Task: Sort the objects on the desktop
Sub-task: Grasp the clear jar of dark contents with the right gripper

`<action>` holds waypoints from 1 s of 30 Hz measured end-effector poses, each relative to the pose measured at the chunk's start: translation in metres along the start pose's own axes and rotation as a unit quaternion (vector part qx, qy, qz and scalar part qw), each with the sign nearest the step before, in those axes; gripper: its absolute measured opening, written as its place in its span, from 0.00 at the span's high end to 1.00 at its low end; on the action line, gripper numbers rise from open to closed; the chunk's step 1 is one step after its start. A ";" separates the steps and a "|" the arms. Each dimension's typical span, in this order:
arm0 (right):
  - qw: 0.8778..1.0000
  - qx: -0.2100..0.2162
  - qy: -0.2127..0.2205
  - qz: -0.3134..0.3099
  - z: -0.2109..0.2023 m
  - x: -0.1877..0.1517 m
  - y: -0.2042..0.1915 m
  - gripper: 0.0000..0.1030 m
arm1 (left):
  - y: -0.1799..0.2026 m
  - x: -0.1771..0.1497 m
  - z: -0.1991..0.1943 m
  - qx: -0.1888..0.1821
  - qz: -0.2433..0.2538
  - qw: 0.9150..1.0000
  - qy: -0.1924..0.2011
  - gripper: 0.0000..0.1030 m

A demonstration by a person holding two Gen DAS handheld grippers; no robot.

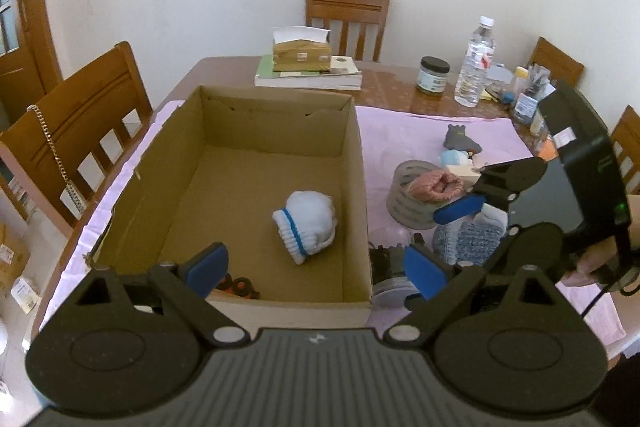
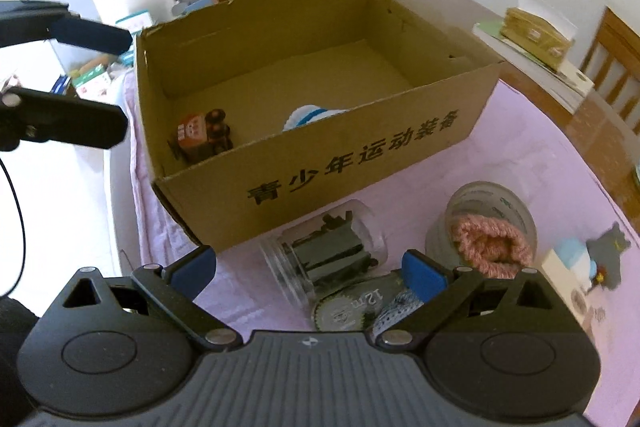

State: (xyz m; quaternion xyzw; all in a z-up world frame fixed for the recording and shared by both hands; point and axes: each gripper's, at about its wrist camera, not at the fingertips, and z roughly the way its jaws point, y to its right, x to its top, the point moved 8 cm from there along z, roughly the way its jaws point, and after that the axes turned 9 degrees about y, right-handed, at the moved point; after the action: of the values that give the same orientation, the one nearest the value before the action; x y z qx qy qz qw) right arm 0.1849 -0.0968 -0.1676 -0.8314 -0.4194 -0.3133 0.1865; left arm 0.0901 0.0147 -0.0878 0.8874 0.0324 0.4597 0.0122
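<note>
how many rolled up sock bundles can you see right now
3. A white and blue one lies in the cardboard box; a pink one sits in a tape roll; a blue-grey one lies beside it. More may be hidden.

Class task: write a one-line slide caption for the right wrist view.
Open hand-held gripper above a clear jar lying beside the cardboard box on pink cloth.
</note>
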 end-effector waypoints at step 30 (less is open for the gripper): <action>0.997 0.044 -0.029 -0.058 0.035 -0.009 -0.006 0.19 | -0.004 -0.005 0.004 0.013 0.002 1.000 -0.007 0.08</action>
State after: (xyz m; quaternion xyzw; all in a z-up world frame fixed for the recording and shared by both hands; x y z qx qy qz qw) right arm 0.1887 -0.0780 -0.1988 -0.8053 -0.4859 -0.2803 0.1918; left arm 0.0908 0.0188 -0.0943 0.8908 0.0361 0.4530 -0.0003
